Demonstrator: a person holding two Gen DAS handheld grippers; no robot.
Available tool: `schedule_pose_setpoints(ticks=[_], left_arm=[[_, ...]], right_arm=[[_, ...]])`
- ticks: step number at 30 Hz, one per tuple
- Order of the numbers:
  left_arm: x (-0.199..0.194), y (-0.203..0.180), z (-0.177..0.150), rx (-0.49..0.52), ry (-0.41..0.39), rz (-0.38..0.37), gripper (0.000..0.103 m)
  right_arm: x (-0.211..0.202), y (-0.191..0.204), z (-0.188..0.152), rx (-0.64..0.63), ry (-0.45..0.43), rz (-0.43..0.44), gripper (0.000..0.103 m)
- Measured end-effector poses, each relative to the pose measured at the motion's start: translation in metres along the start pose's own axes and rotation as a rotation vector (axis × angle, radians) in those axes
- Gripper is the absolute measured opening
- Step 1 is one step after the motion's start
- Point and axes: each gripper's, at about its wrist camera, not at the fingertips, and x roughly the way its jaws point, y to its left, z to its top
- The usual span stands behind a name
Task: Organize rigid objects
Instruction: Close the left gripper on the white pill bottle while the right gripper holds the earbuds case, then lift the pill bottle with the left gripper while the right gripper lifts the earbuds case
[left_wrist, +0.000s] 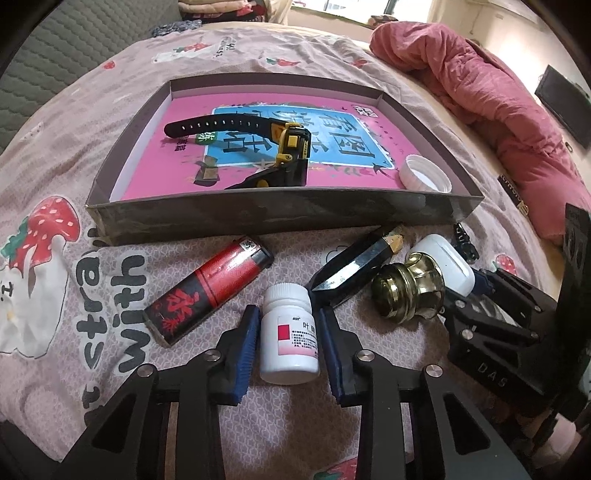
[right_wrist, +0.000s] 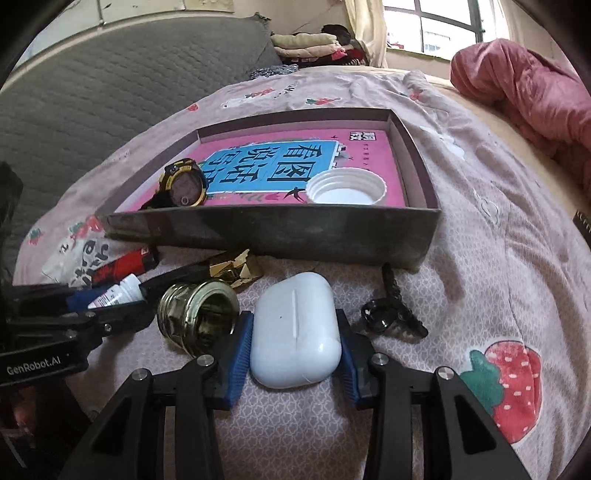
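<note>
A white pill bottle with a pink label lies on the pink bedsheet, and my left gripper is shut on it, blue pads against both sides. My right gripper is shut on a white earbud case, which also lies on the sheet. Between the two stand a brass knob and a black pointed block with a gold tip. A red and black lighter lies left of the bottle. Beyond them is a shallow grey box holding a yellow and black watch and a white lid on a pink book.
A black hair clip lies just right of the earbud case, near the box's front corner. A rumpled red quilt fills the right side of the bed. A grey padded headboard rises behind the box. Folded clothes sit by the window.
</note>
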Motion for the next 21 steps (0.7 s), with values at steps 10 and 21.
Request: schedule_pose_setpoints(ticks=[10, 21], left_arm=[[0.0, 0.0, 0.002, 0.013, -0.005, -0.003, 0.027], [-0.015, 0.005, -0.002, -0.005, -0.026, -0.034, 0.027]], right_arm=[[-0.007, -0.002, 0.001, 0.013, -0.017, 0.026, 0.042], [-0.021, -0.007, 0.007, 0.074, -0.058, 0.102, 0.042]])
